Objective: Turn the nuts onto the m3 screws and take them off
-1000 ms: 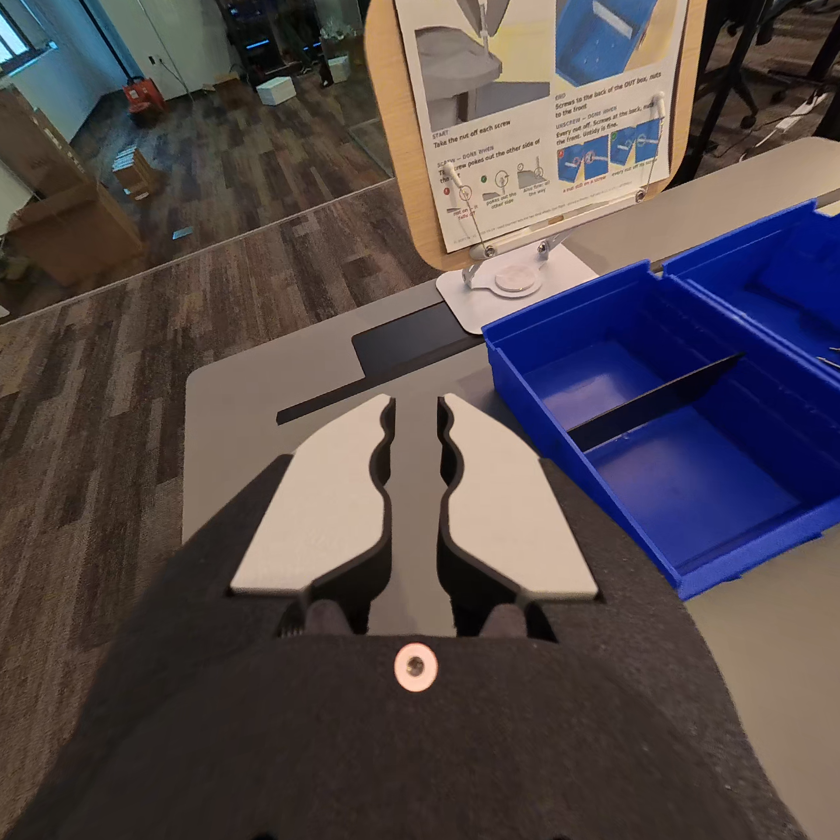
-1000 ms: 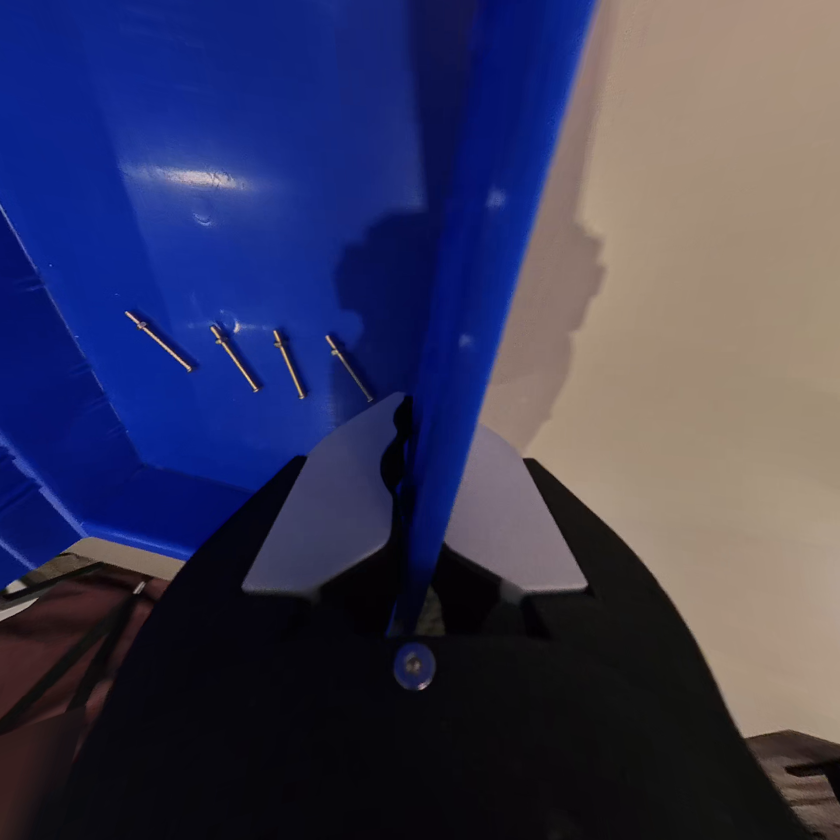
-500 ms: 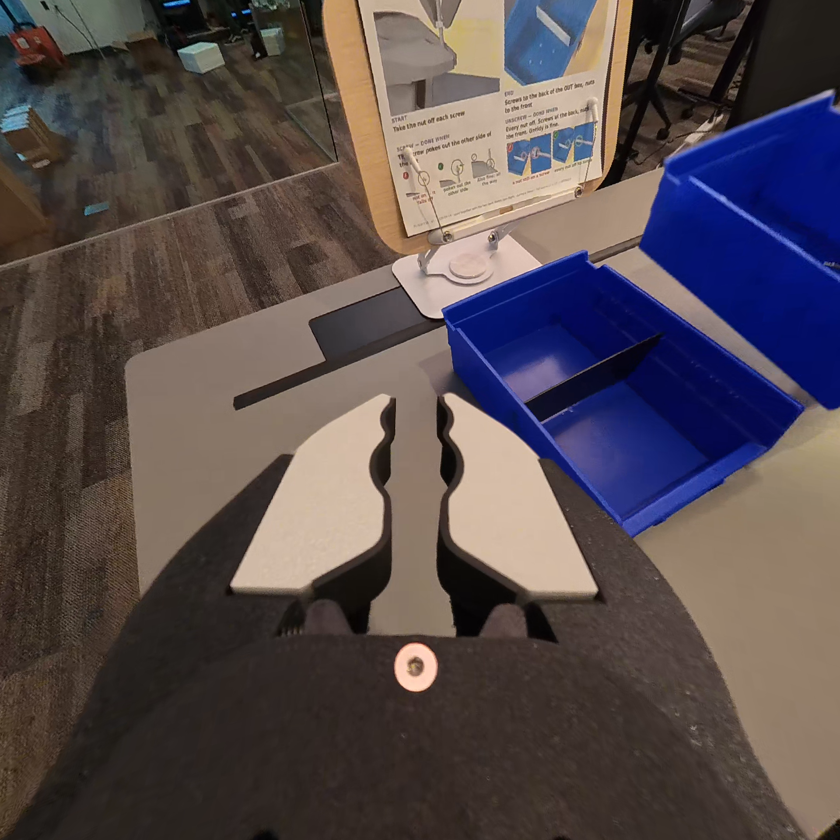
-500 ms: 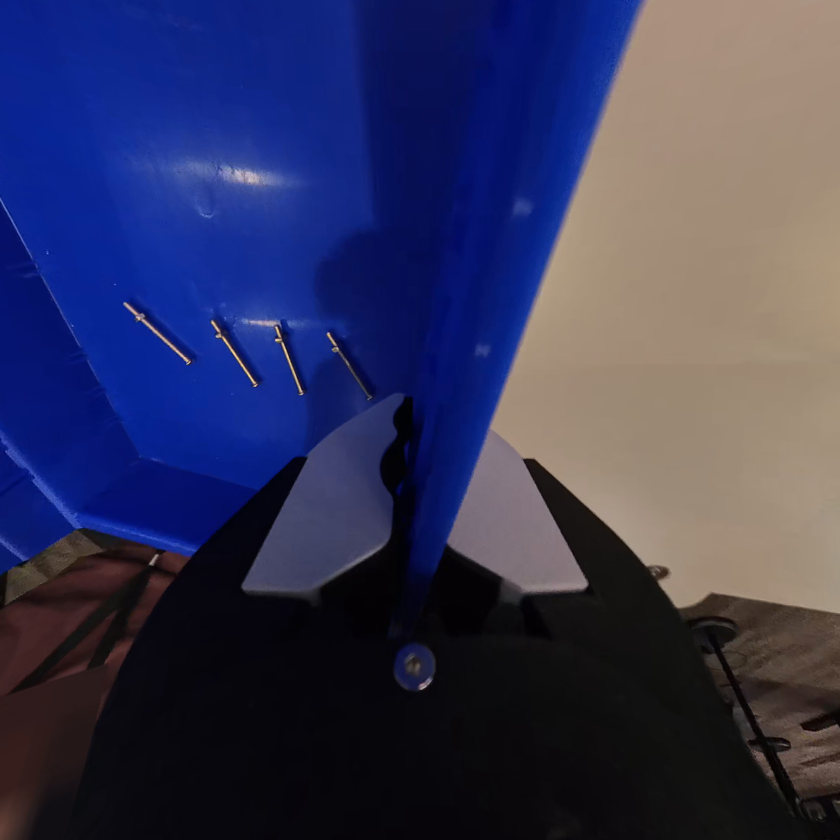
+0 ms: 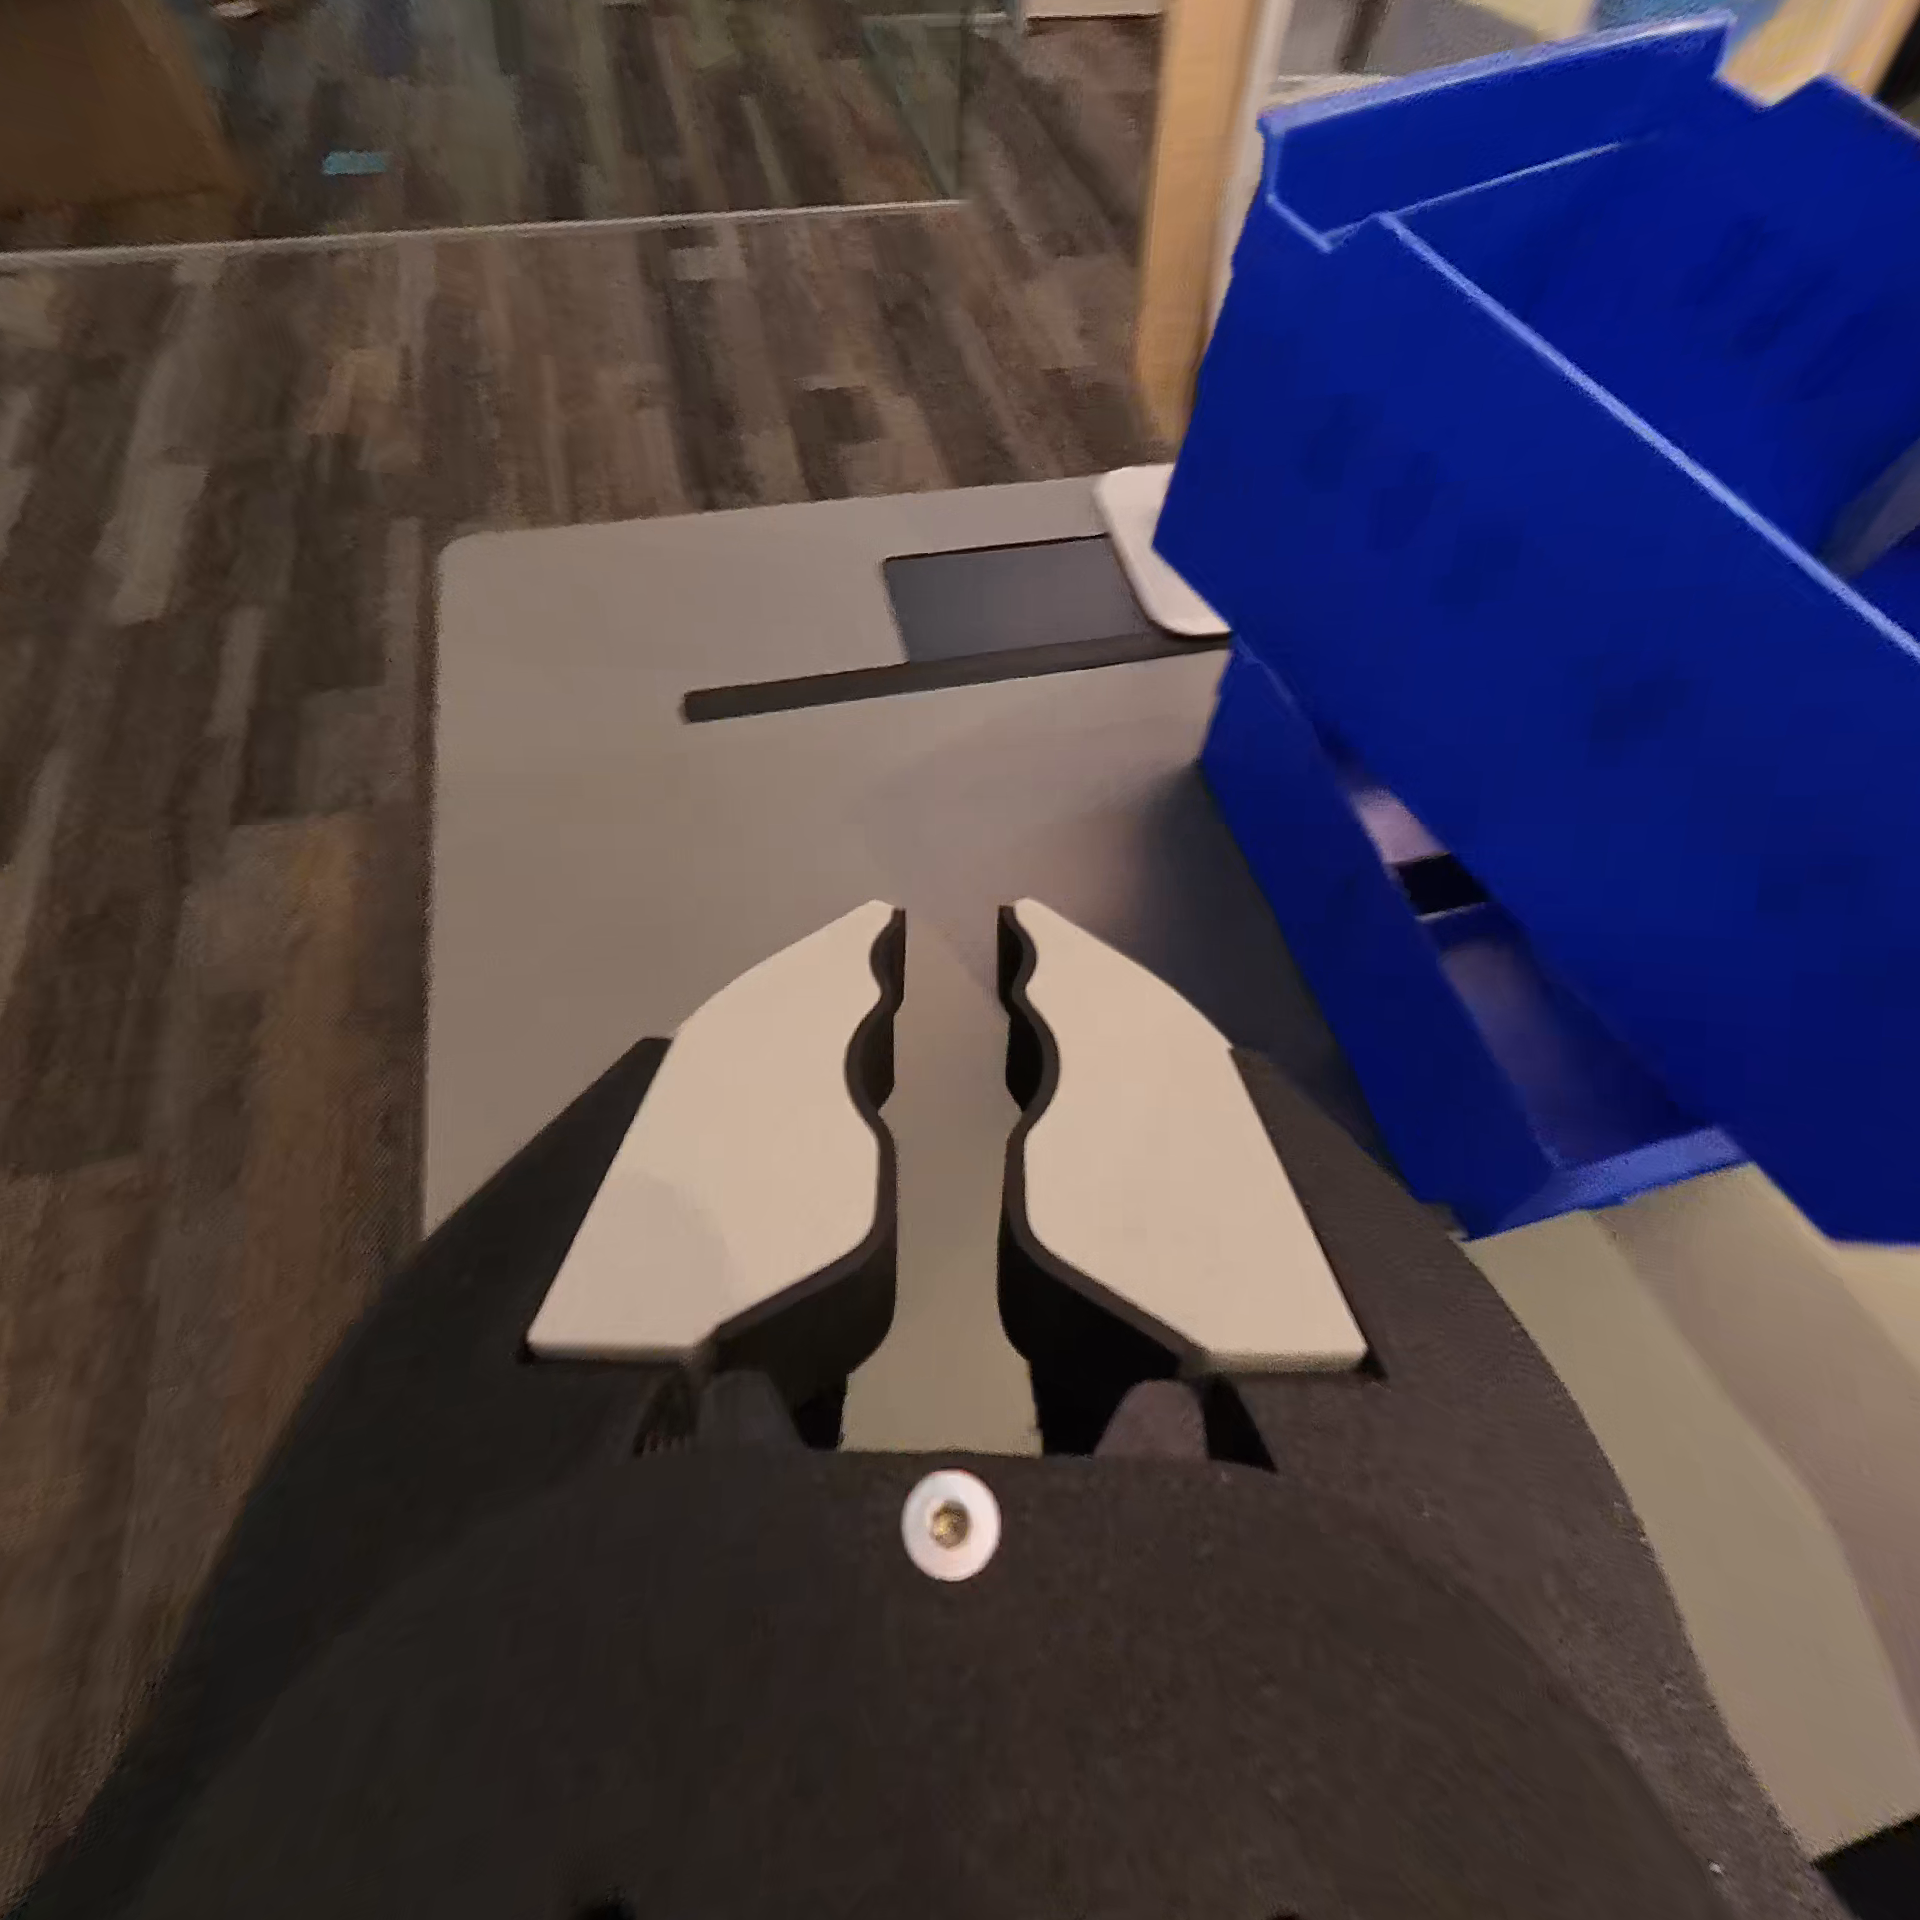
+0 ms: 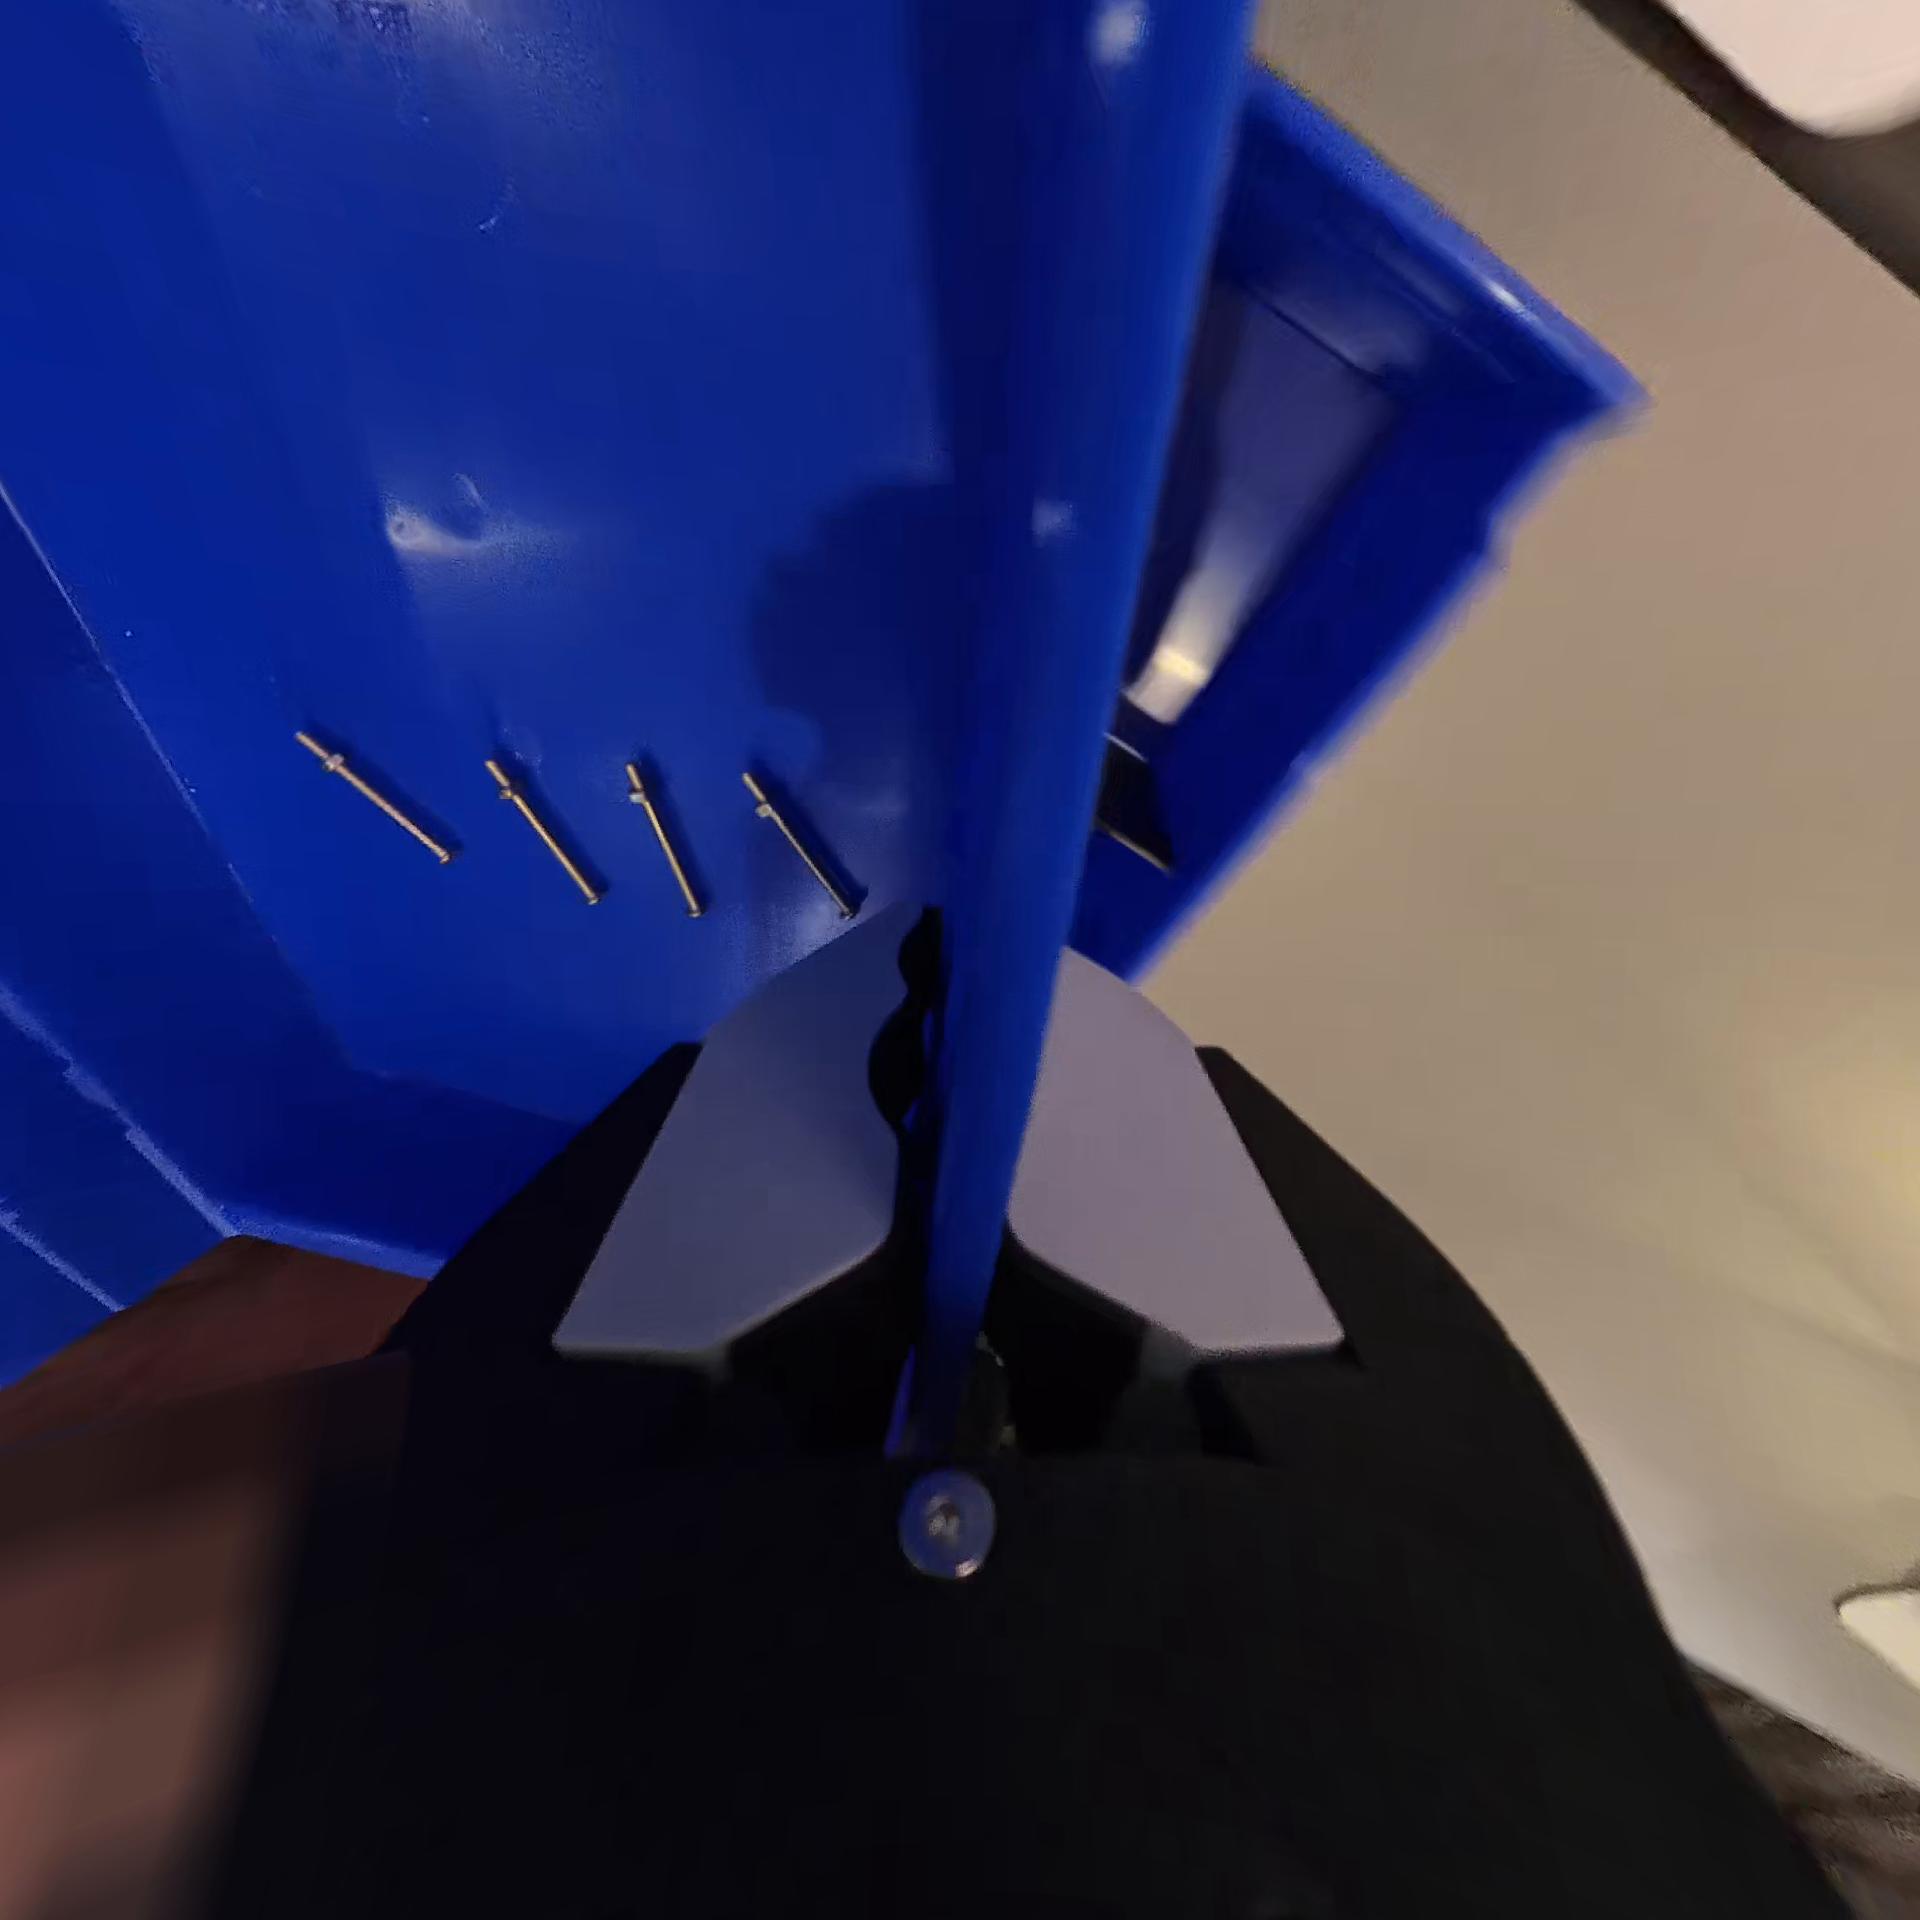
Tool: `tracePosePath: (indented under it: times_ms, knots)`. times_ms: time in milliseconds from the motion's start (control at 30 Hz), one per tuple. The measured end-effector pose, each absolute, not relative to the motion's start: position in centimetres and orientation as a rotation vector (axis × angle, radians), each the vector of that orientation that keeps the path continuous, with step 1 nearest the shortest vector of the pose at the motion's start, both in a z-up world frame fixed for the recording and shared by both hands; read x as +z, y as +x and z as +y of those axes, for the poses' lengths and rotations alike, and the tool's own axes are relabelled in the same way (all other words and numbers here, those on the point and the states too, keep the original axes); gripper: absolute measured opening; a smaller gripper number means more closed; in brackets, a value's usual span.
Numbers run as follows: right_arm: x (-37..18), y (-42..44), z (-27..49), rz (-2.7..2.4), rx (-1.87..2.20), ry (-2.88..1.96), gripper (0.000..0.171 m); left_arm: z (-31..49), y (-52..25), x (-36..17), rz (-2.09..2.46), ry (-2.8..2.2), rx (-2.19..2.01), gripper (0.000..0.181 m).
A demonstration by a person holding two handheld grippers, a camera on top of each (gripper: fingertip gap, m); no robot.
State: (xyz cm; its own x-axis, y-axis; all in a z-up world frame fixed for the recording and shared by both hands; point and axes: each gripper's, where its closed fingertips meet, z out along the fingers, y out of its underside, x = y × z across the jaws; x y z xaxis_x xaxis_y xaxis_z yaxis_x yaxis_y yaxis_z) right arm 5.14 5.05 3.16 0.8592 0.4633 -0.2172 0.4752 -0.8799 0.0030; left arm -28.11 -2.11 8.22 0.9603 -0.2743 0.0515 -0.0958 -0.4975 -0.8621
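M3 screws (image 6: 644, 826), four thin brass-coloured ones, are what the task concerns, and they are seen lying in a row on the inner floor of a blue bin (image 6: 582, 343) that is held in the air; a small nut-like collar appears near the upper end of each, though this is too small to be sure of. Taken from largest to smallest, a grey table (image 5: 665, 790) is shown first, standing on a wood-patterned floor. On the table rests a second blue bin (image 5: 1382, 1049) with a dark divider inside. Above it, tilted and partly overlapping it in the left wrist view, the lifted blue bin (image 5: 1538, 582) is seen. The right gripper (image 6: 971, 997) is clamped on a side wall of this bin, one finger inside and one outside. The left gripper (image 5: 951, 914) is held over the bare table with a narrow gap between its fingers and nothing in it. Compared with a second ago, the carried bin has been raised from the table and swung across toward the resting bin, while the screws have kept their places on its floor. This is judged to mean that the work is only being set up: the screws are probably being brought over to be tipped out or placed within reach, and no nut is being turned yet.
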Motion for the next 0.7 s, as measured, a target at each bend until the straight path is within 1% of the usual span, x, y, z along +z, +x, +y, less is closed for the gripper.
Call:
tracePosePath:
  times_ms: [100, 200, 300, 467, 700]
  knots:
    - [2.1, -2.1, 5.2, 0.872, -0.405, 2.895, 0.006, -2.8, -31.3, 7.7, 0.142, -2.124, -0.173, 0.020]
    - [1.0, -8.2, 5.3, 0.980, -0.463, 2.842, 0.006, -3.5, -33.7, 7.9, 0.070, -2.081, -0.205, 0.014]
    - [-0.7, -12.8, 5.6, 1.029, -0.492, 2.823, 0.006, -4.1, -36.5, 7.2, -0.046, -2.083, -0.237, 0.014]
    - [-4.7, -17.6, 5.9, 1.069, -0.471, 2.794, 0.006, -4.8, -39.3, 6.7, -0.170, -2.064, -0.267, 0.015]
    - [-10.4, -20.1, 5.3, 1.047, -0.360, 2.748, 0.006, -4.0, -37.6, 6.5, -0.093, -2.099, -0.261, 0.017]
